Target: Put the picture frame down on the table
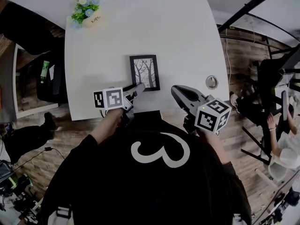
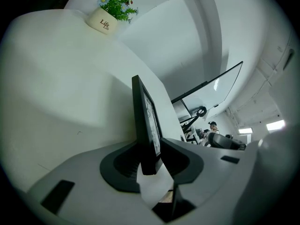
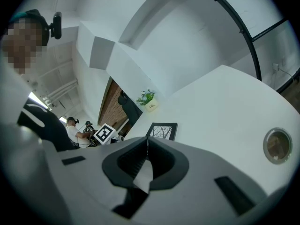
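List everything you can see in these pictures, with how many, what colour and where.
table: one, white, fills the middle of the head view
picture frame: one, black with a tree picture, around the table's middle, its near edge in a claw
flower pot: one, cream with green leaves and pale blue flowers, far left corner of the table
round disc: one, silvery, set in the table near its right edge
floor: wooden, brown, around the table
bystander: one, light top, at the right edge
left claw: one, grey, shut on the picture frame
right claw: one, grey, shut with nothing in it, over the table's near edge
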Demonstrator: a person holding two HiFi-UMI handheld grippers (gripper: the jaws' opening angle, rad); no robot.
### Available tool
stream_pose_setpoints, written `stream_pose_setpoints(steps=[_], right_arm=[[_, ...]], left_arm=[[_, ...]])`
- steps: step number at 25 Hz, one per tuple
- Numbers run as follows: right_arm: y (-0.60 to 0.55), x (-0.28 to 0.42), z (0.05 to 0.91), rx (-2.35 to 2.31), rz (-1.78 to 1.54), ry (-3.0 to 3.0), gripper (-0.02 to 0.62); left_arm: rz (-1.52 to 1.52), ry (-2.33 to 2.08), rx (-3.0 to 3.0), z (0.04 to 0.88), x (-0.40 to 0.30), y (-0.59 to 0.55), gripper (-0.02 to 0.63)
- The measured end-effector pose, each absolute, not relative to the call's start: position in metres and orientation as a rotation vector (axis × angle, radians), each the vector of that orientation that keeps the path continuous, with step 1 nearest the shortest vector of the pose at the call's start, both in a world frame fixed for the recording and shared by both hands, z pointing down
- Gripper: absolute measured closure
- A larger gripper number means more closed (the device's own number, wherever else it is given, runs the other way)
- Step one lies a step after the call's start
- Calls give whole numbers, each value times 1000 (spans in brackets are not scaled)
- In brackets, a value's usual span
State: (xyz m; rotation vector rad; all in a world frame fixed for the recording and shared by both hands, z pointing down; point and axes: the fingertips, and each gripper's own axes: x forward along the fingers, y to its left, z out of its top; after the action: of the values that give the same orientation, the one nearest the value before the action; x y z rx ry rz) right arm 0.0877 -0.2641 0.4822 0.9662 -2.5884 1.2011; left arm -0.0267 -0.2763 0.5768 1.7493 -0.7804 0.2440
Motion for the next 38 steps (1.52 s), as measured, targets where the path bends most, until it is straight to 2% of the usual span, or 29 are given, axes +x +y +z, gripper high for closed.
stream_pose_setpoints(steps=[23, 38], right_arm=[[-257, 95, 482, 952, 1206, -2598, 572], [-251, 96, 482, 938, 1183, -2601, 572]], left_arm=[[374, -855, 1781, 579, -23, -274, 379], [439, -932, 1802, 580, -31, -278, 353]])
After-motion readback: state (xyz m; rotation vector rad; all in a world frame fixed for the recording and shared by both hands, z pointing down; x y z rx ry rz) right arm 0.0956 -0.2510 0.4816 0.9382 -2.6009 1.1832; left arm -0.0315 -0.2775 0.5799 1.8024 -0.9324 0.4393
